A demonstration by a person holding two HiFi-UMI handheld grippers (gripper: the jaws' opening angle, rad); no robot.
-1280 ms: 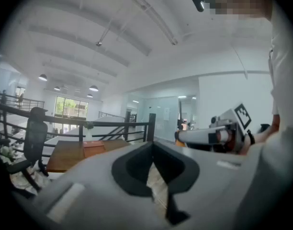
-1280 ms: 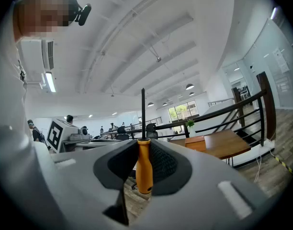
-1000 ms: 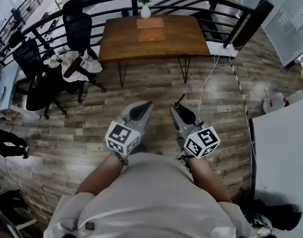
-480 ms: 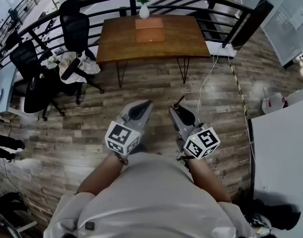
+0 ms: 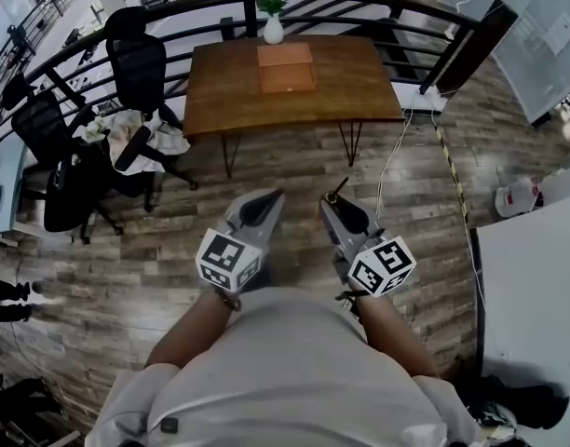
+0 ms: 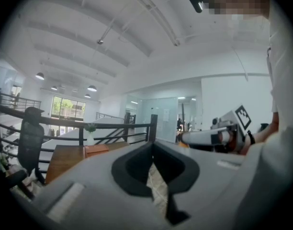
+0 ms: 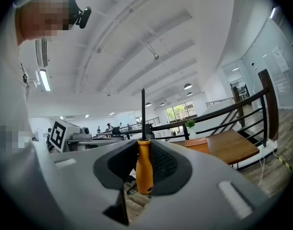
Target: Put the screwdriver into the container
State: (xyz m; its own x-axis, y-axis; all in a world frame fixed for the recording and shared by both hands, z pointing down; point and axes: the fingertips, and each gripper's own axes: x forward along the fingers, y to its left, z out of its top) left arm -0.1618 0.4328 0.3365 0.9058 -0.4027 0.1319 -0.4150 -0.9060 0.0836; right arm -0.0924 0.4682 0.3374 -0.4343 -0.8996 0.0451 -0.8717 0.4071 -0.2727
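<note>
Wood-plank floor lies between me and the desk (image 5: 359, 82); the box (image 5: 286, 67) sits on it well ahead, straight out from both tongs.
My right tongs (image 5: 339, 198) grip the screwdriver (image 7: 144, 169) by its orange handle, with the shaft standing upright across the level jaws. Since that hand carries the tool, I judge the drop is its job. My left tongs (image 5: 266, 201) are pinched together on nothing. Both forearms reach forward side by side, close to my body.
</note>
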